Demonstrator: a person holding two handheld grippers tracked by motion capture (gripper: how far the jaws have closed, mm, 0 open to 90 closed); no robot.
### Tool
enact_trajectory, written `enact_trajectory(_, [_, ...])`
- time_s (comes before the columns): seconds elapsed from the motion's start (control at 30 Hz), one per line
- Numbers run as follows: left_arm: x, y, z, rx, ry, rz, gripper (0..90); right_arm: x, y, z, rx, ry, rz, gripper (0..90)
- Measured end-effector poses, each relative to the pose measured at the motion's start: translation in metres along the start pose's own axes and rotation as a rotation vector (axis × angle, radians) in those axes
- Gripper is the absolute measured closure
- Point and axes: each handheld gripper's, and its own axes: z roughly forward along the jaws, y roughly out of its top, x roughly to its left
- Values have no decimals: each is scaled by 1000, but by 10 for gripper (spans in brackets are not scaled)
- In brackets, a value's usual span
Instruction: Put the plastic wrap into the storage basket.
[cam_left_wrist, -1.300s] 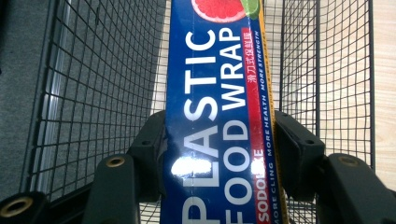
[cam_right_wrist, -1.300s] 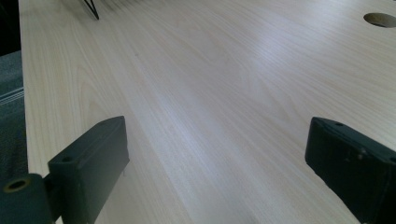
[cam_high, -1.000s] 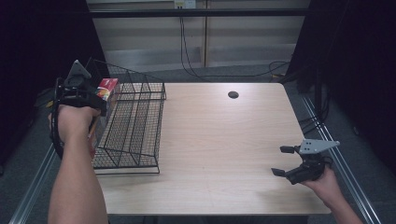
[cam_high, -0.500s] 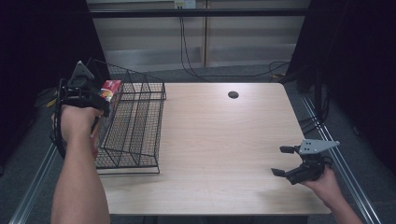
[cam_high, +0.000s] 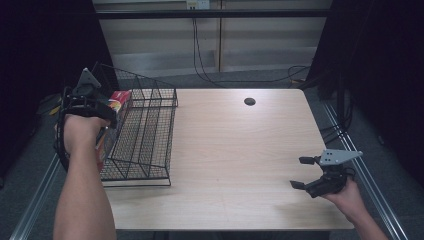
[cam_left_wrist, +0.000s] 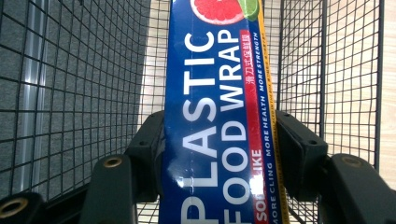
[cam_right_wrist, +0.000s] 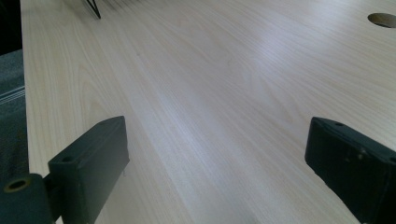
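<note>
The left hand-held gripper (cam_high: 107, 107) sits at the left edge of the worktop (cam_high: 235, 150), over the outer slot of a black wire rack (cam_high: 142, 135), and its jaws are clamped on a long blue box of plastic food wrap (cam_left_wrist: 217, 121). In the left gripper view the box runs up between the two black jaws, with wire mesh on both sides of it, so it lies within one of the rack's compartments. Its face reads "PLASTIC FOOD WRAP" in large white letters, with a red stripe beside them carrying Chinese characters and the words "MORE STRENGTH", "MORE HEALTH" and "MORE CLING"; a partly hidden word ending in "LIKE" shows lower down. A cut grapefruit and a bit of lime are pictured at the far end. In the high view only the red and yellow end of the box (cam_high: 119, 100) shows beyond the person's left hand (cam_high: 80, 131). The right hand-held gripper (cam_high: 301, 172) rests low near the right front corner of the worktop, jaws spread wide apart with nothing between them. A round cable hole (cam_high: 249, 101) lies near the worktop's far edge
</note>
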Motion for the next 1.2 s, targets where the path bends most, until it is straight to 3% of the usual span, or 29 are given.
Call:
enact_trajectory(0.13, [0, 1, 1, 10, 7, 15, 420, 0, 0, 0, -3, 2, 2, 62])
enact_trajectory(0.3, [-1, 2, 0, 20, -3, 5, 410, 0, 0, 0, -2, 5, 0, 62])
enact_trajectory(0.4, [-2, 4, -8, -41, -33, -7, 414, 0, 0, 0, -1, 6, -1, 62])
enact_trajectory(0.43, [-3, 5, -12, -61, -33, 6, 394, 0, 0, 0, -2, 5, 0, 62])
enact_trajectory(0.57, [-11, 8, -21, -57, -46, 52, 368, 1, 1, 1, 1, 8, -4, 62])
enact_trajectory(0.7, [-16, 9, -21, -64, -54, 50, 335, 2, 1, 1, 4, 11, -4, 61])
enact_trajectory(0.77, [-17, 9, -21, -71, -79, 35, 326, 2, 1, 1, 6, 12, -8, 61])
enact_trajectory(0.93, [-22, 12, -22, -86, -82, 40, 271, 1, 1, 1, 2, 14, -3, 61])
enact_trajectory(1.2, [-38, 15, -21, -107, -103, 107, 145, 1, 1, 2, 6, 17, -7, 61])
